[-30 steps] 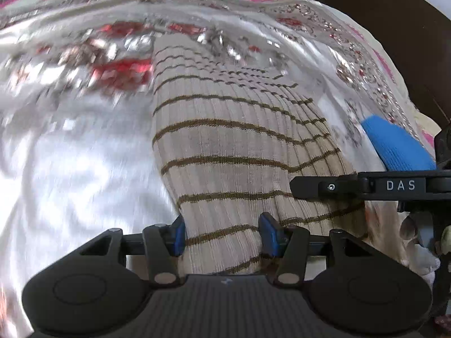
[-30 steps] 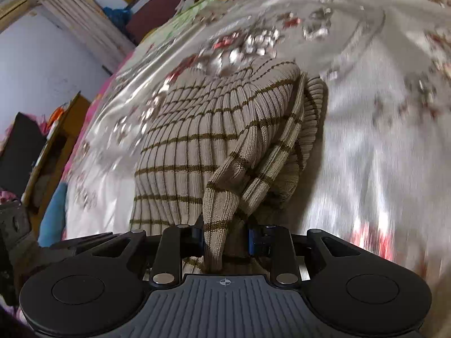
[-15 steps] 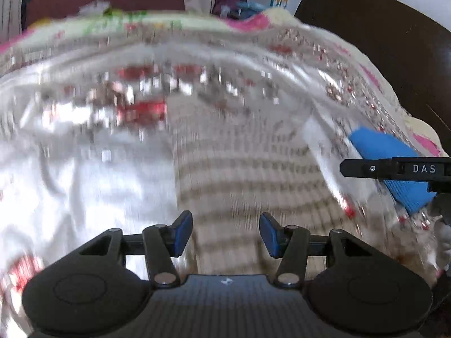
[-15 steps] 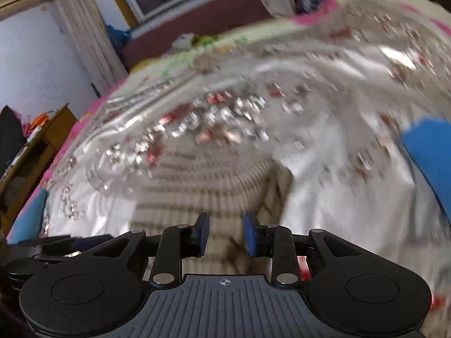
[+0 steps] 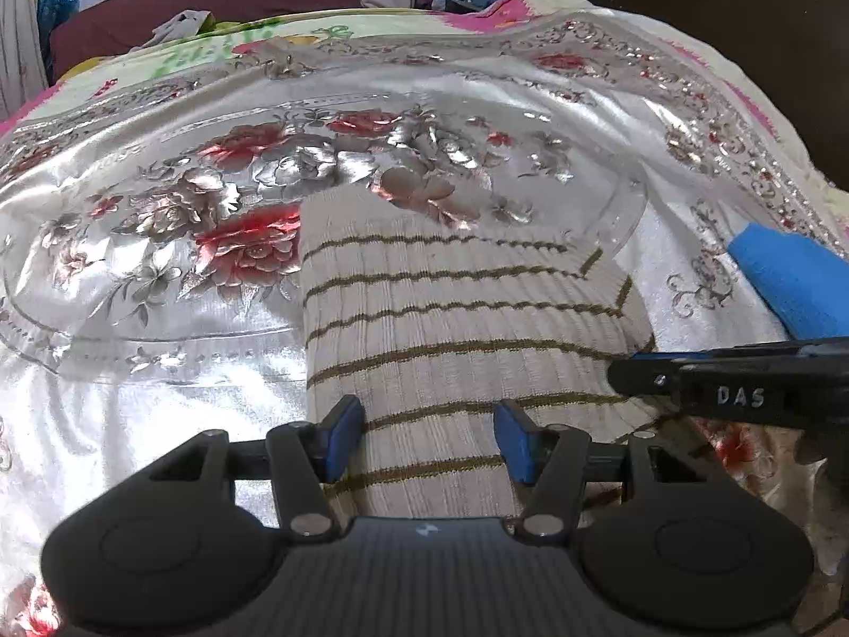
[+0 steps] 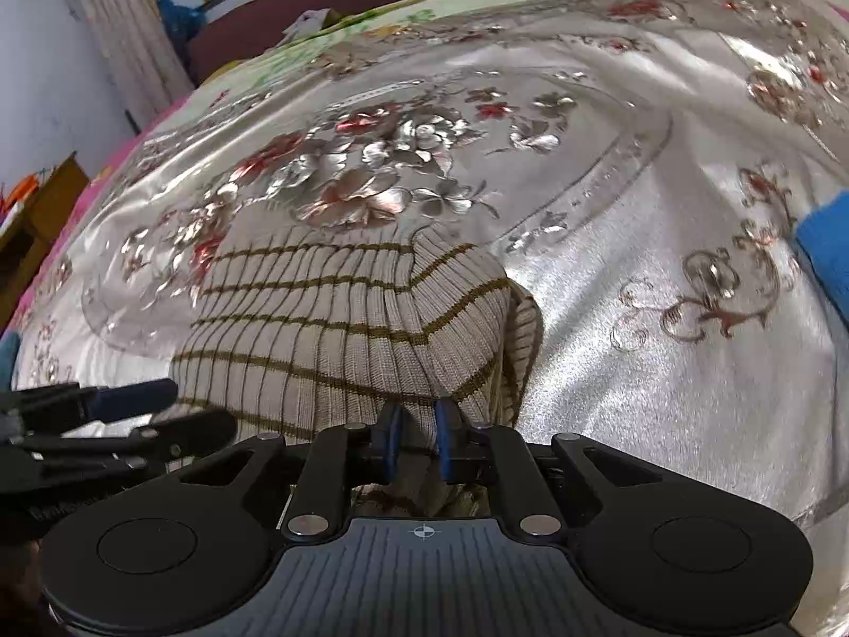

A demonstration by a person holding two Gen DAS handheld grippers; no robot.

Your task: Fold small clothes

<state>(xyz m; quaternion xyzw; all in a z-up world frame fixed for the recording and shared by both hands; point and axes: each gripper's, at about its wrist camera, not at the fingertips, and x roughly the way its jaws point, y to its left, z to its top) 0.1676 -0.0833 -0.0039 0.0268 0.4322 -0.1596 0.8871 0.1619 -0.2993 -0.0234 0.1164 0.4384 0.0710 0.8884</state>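
Note:
A beige ribbed knit garment with olive stripes (image 5: 451, 318) lies folded on the shiny floral bedspread (image 5: 159, 318). My left gripper (image 5: 430, 440) is open, its blue pads either side of the garment's near edge. In the right wrist view the same garment (image 6: 329, 318) lies in front, with a fold standing up at its right side. My right gripper (image 6: 416, 440) has its pads close together on that near right fold. The right gripper also shows in the left wrist view (image 5: 743, 387) at the right, and the left gripper shows in the right wrist view (image 6: 106, 419) at the left.
A blue cloth item (image 5: 790, 276) lies on the bedspread to the right, also seen in the right wrist view (image 6: 828, 255). A dark wooden headboard (image 5: 743, 26) stands at far right. A maroon wall and window are behind the bed. A wooden cabinet (image 6: 42, 201) stands at left.
Both grippers swung up and back with the garment, and its far part now lies folded shorter on the bed. The left gripper's pads have opened wider. The right stays pinched on the fold.

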